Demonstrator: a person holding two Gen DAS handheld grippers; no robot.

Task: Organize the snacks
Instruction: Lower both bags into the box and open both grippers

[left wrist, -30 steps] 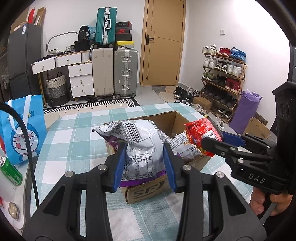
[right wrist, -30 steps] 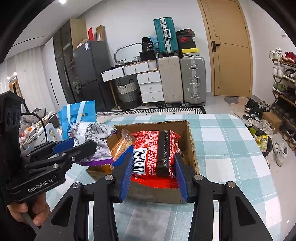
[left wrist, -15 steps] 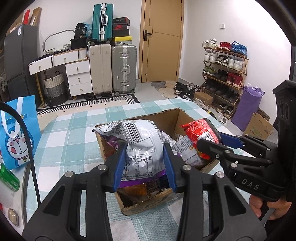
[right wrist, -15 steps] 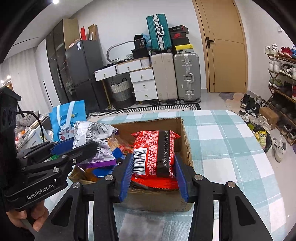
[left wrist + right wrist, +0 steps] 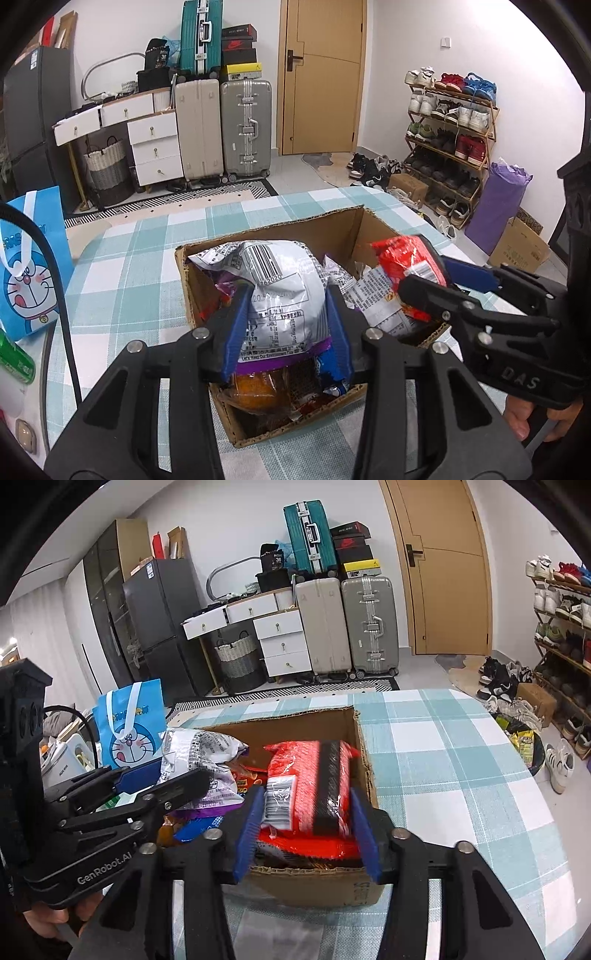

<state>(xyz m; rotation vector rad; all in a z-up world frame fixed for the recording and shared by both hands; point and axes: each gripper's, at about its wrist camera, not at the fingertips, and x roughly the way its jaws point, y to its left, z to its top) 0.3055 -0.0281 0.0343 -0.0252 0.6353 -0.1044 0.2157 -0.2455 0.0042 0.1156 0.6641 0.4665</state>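
Your left tool (image 5: 284,328) pinches the silver-and-purple snack bag (image 5: 279,291) low over the near end of the cardboard box (image 5: 280,232) on the checked bench (image 5: 125,258). Your right tool (image 5: 306,830) has just been opening its jaws: the red snack pack (image 5: 310,779) sits between the blue pads, blurred, with gaps on both sides, down inside the box's right half.

Only the left view shows what lies under the silver bag: an orange packet (image 5: 255,391) and a blue wrapper (image 5: 328,369). Only the right view shows the box's outer front wall.

You have two tools, two packs at the tools and one box. "DAS" reads on the right tool's body, "GenRobot.AI" on the left's. One blue cartoon-cat gift bag (image 5: 131,723) stands left of the box.
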